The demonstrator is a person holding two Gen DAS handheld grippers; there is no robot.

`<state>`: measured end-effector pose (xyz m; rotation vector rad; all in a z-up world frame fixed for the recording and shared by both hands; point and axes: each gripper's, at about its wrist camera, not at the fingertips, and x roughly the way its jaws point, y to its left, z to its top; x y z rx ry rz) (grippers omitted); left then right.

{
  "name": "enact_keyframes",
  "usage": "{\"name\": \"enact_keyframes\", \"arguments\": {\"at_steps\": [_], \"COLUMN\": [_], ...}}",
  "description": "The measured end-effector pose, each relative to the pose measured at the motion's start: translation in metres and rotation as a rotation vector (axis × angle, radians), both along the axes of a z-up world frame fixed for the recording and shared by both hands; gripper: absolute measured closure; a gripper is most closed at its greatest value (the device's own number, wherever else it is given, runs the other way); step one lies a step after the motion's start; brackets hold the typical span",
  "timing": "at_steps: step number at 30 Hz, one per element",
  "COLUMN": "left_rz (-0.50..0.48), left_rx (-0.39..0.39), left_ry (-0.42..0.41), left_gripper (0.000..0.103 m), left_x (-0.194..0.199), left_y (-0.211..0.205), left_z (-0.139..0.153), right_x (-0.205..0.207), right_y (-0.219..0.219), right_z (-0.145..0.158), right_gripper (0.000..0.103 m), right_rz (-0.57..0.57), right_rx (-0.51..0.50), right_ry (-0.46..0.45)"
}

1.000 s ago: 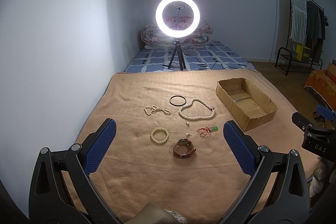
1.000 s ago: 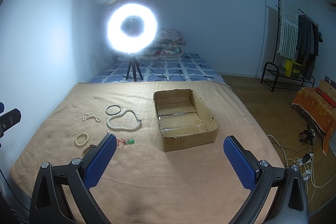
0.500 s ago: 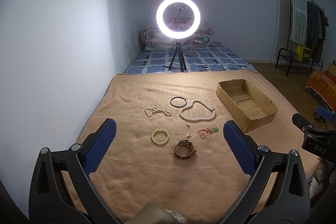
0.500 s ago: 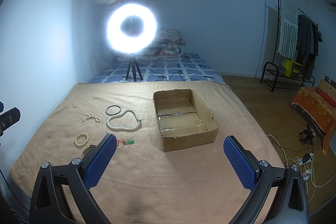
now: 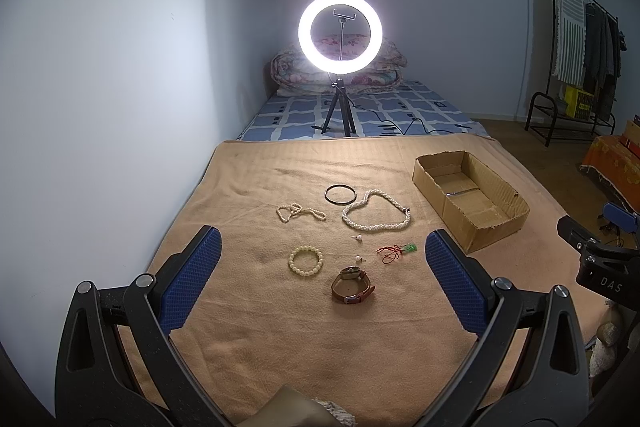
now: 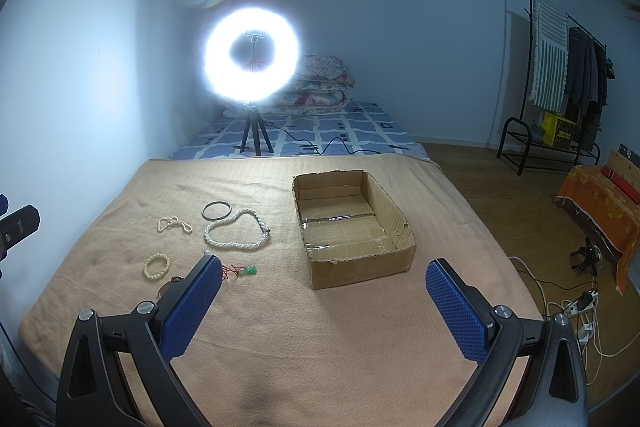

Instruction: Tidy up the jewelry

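Jewelry lies spread on a tan blanket (image 5: pixel 280 327): a brown leather watch (image 5: pixel 352 285), a cream bead bracelet (image 5: pixel 305 260), a thick pearl necklace (image 5: pixel 376 217), a thin pearl strand (image 5: pixel 300 213), a dark bangle (image 5: pixel 340 194), a red cord with a green charm (image 5: pixel 396 251) and two small earrings (image 5: pixel 357 237). An empty cardboard box (image 6: pixel 352 227) sits to their right. My left gripper (image 5: pixel 322 251) hovers open above the watch. My right gripper (image 6: pixel 324 273) hangs open in front of the box, holding nothing.
A lit ring light on a tripod (image 5: pixel 340 39) stands past the blanket's far edge on a checked mattress (image 5: pixel 380 111), with folded quilts behind. The wall runs along the left. A clothes rack (image 6: pixel 560 87), cables and a power strip (image 6: pixel 580 307) are on the floor at right.
The left wrist view has dipped slightly, so the jewelry sits a little higher and farther in frame. The right gripper has hardly moved. Both stay open.
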<state>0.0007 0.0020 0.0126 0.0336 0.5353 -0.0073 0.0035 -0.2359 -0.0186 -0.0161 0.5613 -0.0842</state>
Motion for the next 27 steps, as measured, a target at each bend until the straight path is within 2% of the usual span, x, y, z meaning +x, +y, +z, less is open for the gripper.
{"name": "enact_keyframes", "arguments": {"at_steps": [20,27], "left_rz": [0.018,0.025], "left_rx": [0.002,-0.003], "left_ry": [0.008,0.021], "left_gripper": [0.000,0.000], "left_x": [0.004,0.010], "left_y": [0.004,0.007], "left_z": [-0.004,-0.010], "right_x": [0.002,0.012], "right_y": [0.004,0.001], "right_z": [0.002,-0.008], "right_gripper": [0.000,0.000], "right_rz": [-0.003,-0.011], "right_rx": [0.001,0.017], "right_ry": [0.005,0.026]}}
